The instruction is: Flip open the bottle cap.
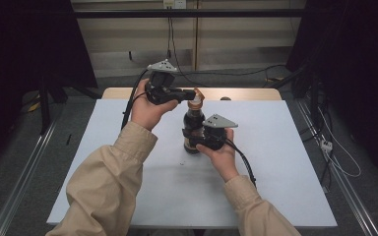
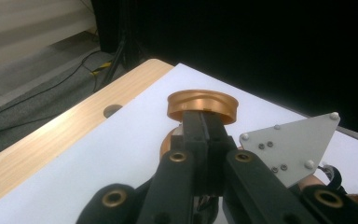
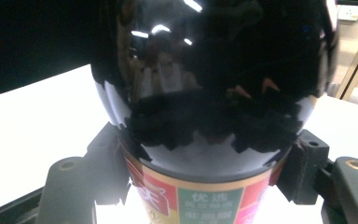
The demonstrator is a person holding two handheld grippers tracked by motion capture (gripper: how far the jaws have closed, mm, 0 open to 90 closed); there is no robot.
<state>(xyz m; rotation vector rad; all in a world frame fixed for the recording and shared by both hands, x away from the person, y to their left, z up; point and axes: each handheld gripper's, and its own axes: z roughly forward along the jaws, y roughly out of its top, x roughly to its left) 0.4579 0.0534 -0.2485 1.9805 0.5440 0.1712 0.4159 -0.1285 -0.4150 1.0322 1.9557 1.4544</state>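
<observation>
A dark glossy bottle (image 1: 193, 122) with a colourful label (image 3: 205, 200) stands upright near the middle of the white table (image 1: 275, 162). My right gripper (image 1: 194, 142) is shut on its lower body, one jaw on each side of the bottle (image 3: 214, 93). On top sits a gold cap (image 1: 195, 102). My left gripper (image 1: 192, 93) reaches in from the left at cap height. Its jaws are pressed together on the near rim of the gold cap (image 2: 203, 103). The grey plate (image 2: 289, 144) of the right gripper lies just below.
A strip of bare wood (image 1: 246, 93) runs along the table's far edge, with a small round hole (image 2: 113, 110) in it. Cables (image 1: 256, 73) trail over the floor behind. Metal rails (image 1: 24, 172) flank the table on both sides.
</observation>
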